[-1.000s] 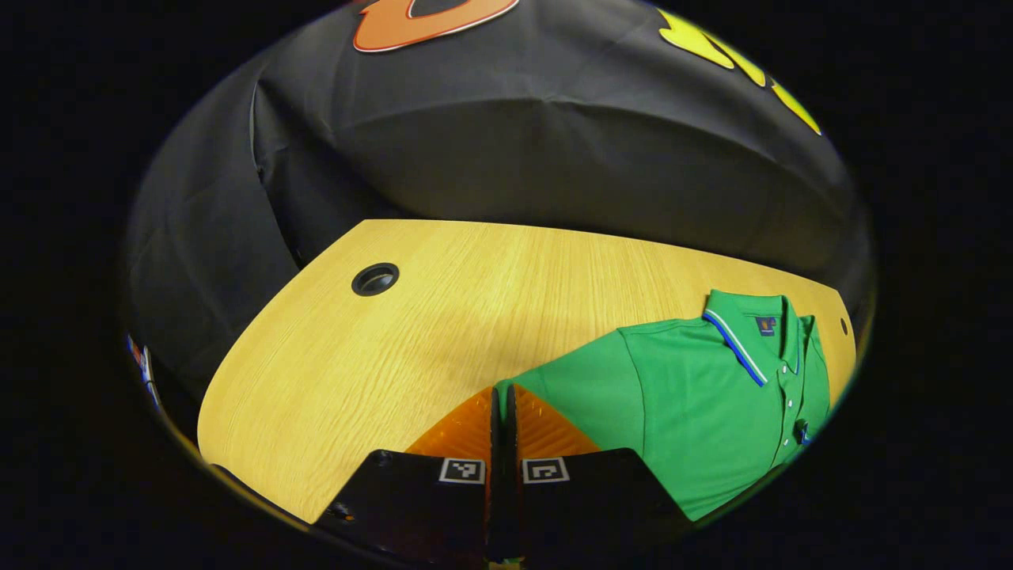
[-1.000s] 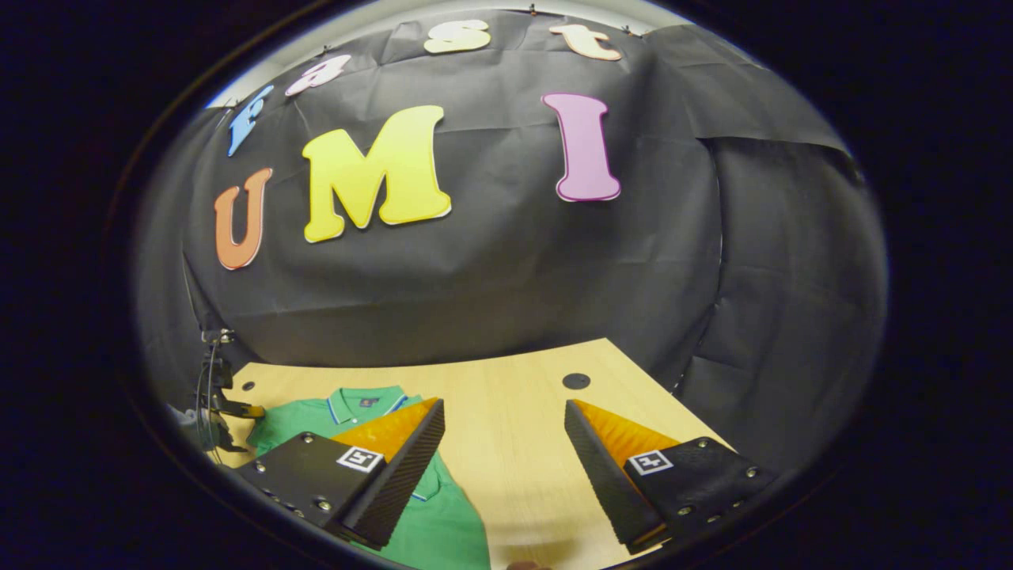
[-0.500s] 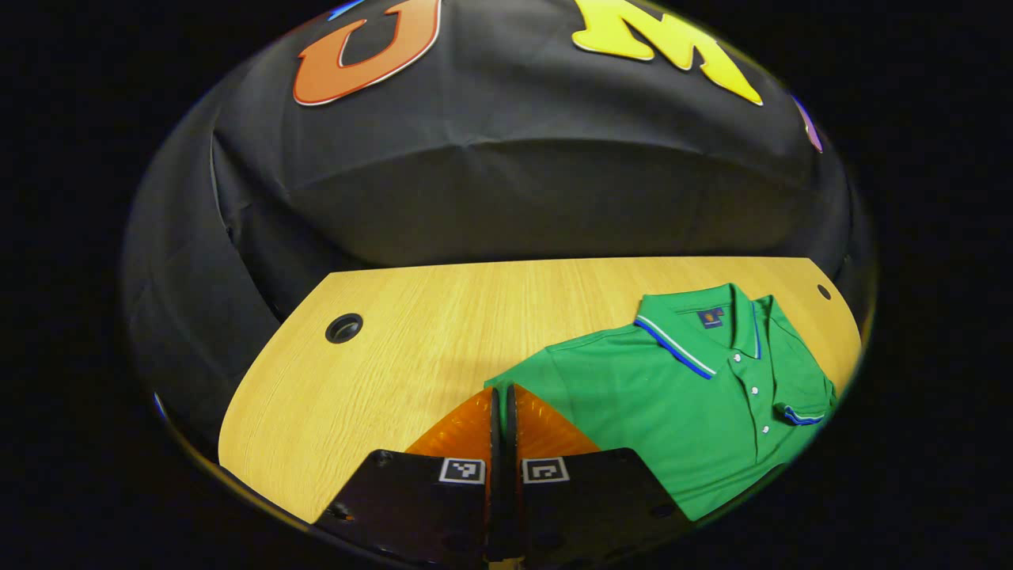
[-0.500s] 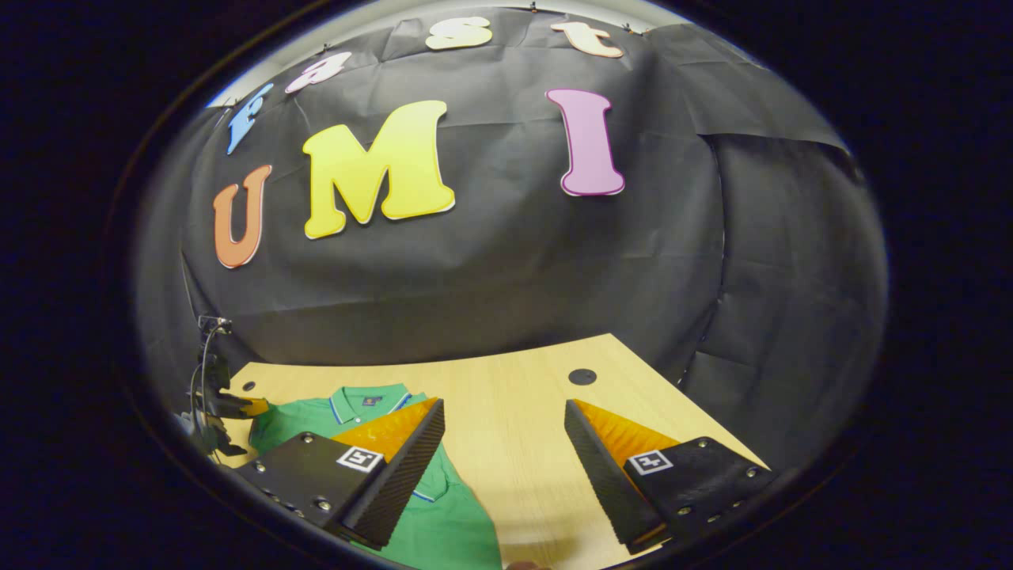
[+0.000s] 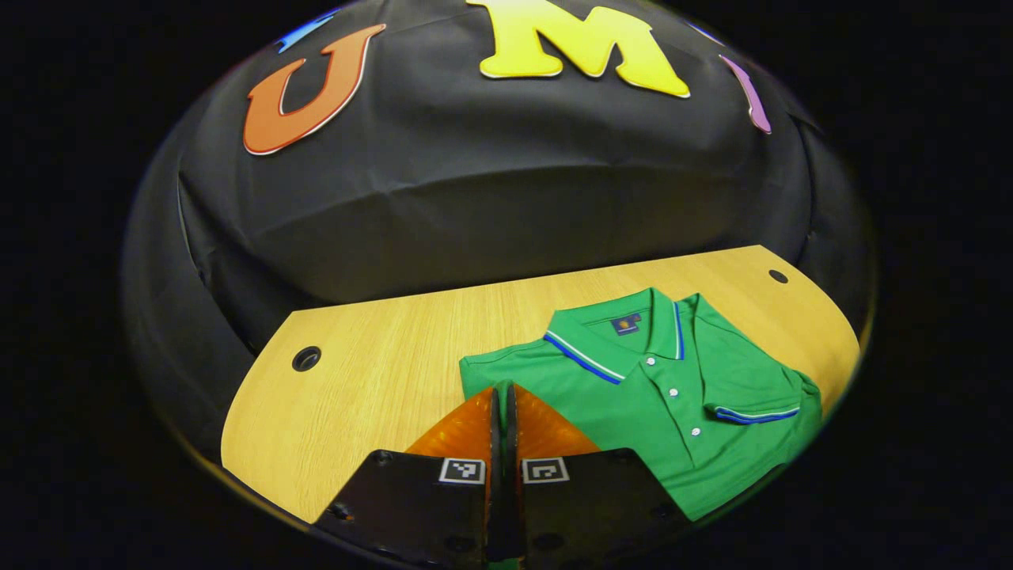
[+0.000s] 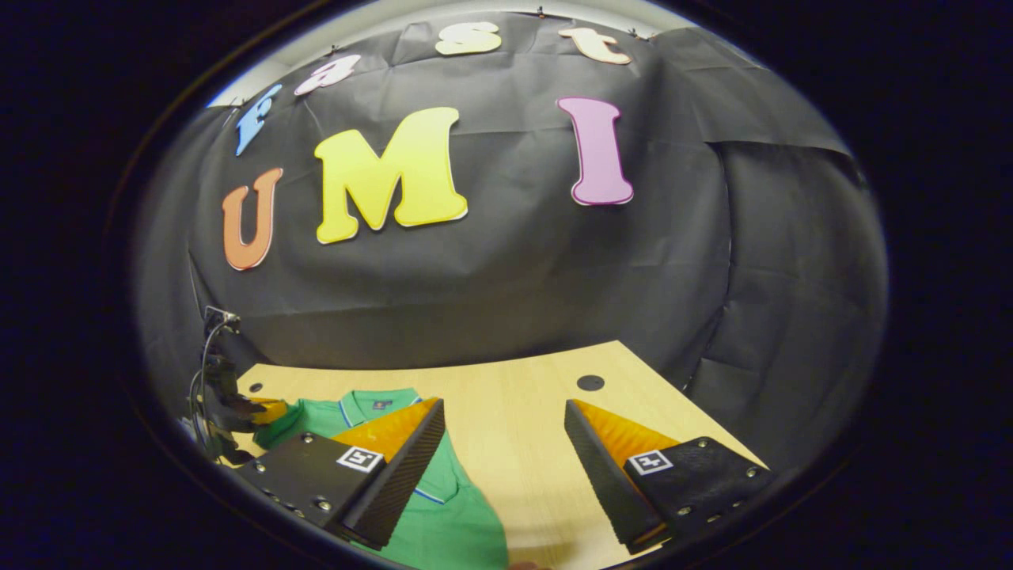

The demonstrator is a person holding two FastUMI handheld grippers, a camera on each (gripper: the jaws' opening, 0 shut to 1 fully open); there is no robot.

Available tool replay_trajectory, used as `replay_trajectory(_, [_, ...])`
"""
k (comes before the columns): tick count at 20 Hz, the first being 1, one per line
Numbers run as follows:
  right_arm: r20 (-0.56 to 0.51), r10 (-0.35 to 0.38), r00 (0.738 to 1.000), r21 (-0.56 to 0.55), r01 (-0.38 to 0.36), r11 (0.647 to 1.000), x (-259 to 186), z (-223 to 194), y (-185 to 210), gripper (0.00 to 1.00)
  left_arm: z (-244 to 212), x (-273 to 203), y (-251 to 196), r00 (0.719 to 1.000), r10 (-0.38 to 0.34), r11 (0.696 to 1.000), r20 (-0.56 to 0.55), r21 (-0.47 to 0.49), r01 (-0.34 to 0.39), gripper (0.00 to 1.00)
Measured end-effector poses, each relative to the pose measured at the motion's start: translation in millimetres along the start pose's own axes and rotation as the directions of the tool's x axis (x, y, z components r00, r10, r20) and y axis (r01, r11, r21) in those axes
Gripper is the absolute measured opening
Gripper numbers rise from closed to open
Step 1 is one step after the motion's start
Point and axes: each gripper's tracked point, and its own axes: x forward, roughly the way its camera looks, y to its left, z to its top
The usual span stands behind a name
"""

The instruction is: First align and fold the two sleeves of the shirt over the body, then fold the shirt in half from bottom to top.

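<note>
I see the table (image 5: pixel 380 380) carrying the green shirt (image 5: pixel 673 419), which lies flat toward its right half, collar toward the wall, one sleeve (image 5: pixel 752 400) folded over the body. My left gripper (image 5: pixel 504 392) is clenched, its tips over the shirt's left edge, though I cannot tell whether cloth is between them. My right gripper (image 6: pixel 504 427) is released, hanging over the table beside the shirt.

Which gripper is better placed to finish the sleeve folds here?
Left. The left gripper is shut at the shirt's sleeve edge, over the body. The right gripper hangs open above bare table, beside the shirt.
</note>
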Motion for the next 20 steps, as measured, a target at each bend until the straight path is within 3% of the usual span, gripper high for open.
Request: replay_trajectory(20, [0.060,0.027,0.998,-0.017,-0.026,1.000,-37.6,12.1,-2.2,0.96,-2.3,-40.8,-84.6,0.994,-0.111,0.993,0.016,0.049,0.110,0.03])
